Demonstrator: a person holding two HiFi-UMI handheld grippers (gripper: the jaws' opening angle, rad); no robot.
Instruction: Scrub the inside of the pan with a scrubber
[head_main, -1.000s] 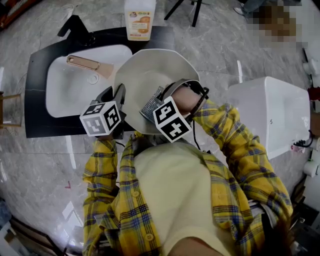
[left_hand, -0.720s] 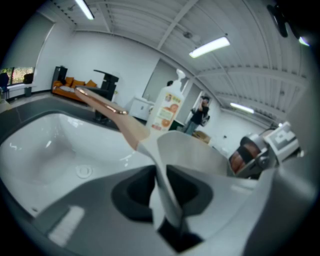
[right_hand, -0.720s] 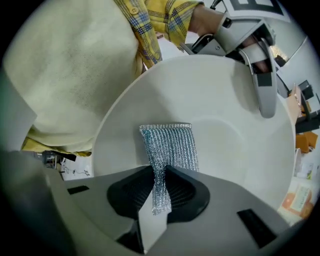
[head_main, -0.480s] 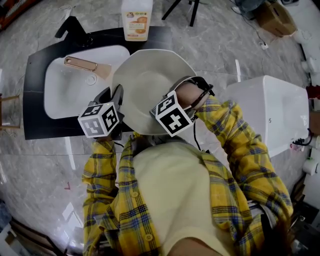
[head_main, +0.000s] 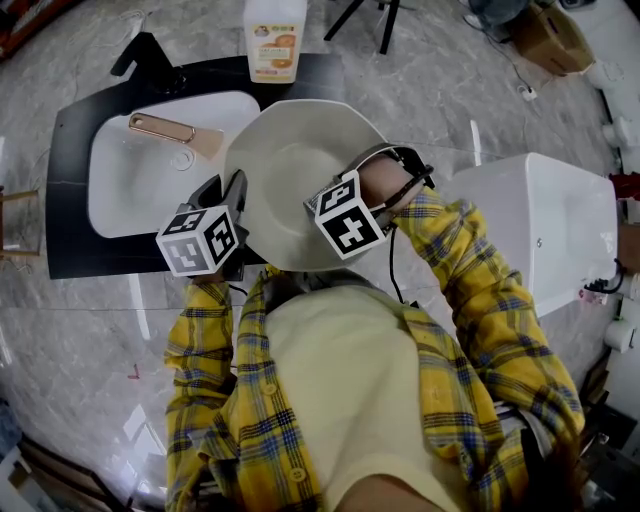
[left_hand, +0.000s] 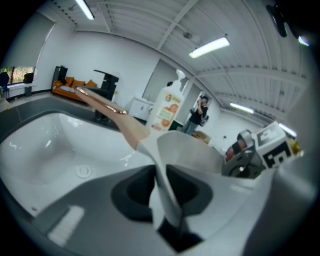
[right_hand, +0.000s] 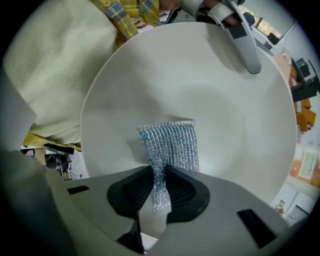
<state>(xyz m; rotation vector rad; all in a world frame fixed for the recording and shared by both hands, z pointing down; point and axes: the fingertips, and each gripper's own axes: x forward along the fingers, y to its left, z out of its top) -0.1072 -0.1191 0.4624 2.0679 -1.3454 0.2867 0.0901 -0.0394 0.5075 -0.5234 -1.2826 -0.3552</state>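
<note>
Dark bench (head_main: 72, 200) with a white sink (head_main: 130, 195) set in it and a soap bottle (head_main: 275, 35) at the back edge. The white pan (head_main: 285, 165) is held at the sink's right side, its handle (head_main: 165, 127) reaching out over the basin; whether its underside rests on anything cannot be told. The pan is judged stiff, thin-walled and smooth-coated, moderately heavy for a rim pinch and likely slick once wet. The left hand-held gripper (left_hand: 160, 187) is clamped on the near rim, one jaw inside the wall and one outside. That narrow bite is judged prone to pivoting under scrubbing load, so the handle or a deeper rim grip would be firmer. The scrubber (right_hand: 170, 145) is a silver metallic mesh pad, judged light, soft and springy, with a rough surface. It is pinched at its near end by the right hand-held gripper (right_hand: 159, 187), the mesh squeezed thin between the pads and the free flap laid flat on the pan's inner floor, near the wall closest to the person. A short grip near the flap's root is judged best, since a long free end would fold over, and drag on the coating could pull the mesh out of the pads.
</note>
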